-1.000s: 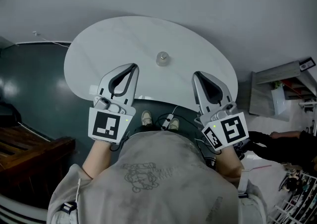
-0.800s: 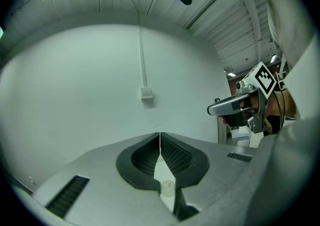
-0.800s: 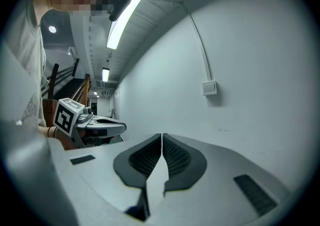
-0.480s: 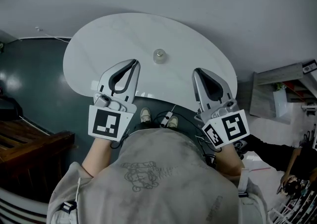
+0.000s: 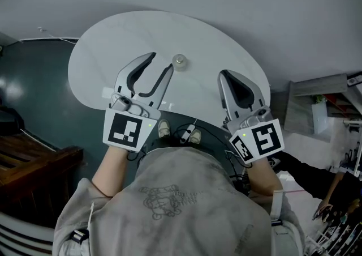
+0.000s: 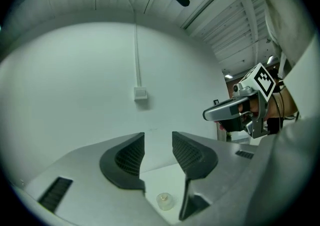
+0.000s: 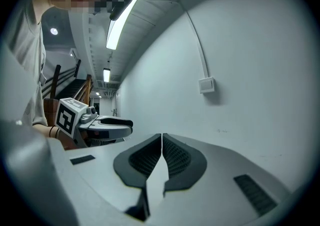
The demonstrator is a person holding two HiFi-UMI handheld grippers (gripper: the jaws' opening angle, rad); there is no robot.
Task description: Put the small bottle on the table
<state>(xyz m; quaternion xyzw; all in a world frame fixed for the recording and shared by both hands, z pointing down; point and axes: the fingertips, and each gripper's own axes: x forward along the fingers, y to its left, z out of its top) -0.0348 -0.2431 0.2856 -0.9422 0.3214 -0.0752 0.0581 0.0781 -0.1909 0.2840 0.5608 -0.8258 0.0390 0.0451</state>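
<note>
The small clear bottle (image 5: 180,62) stands upright on the white oval table (image 5: 113,51), near its middle. My left gripper (image 5: 162,61) hovers just left of it and its jaws are opening, with nothing between the pads. In the left gripper view the bottle (image 6: 164,200) shows low down, past the left gripper (image 6: 158,137), on the tabletop. My right gripper (image 5: 222,75) is held over the table's near right edge, shut and empty. Seen from its own camera, the right gripper (image 7: 162,137) has its pads together.
A plain grey wall rises behind the table, with a small socket box (image 6: 140,93) on a cable duct. Dark teal floor lies to the left, with wooden steps (image 5: 28,164) beyond. A grey shelf unit (image 5: 317,107) stands at the right. Shoes (image 5: 165,130) show under the table's near edge.
The left gripper's jaws have gone from shut to apart, and it has moved forward toward the bottle. The right gripper stays shut in about the same place.
</note>
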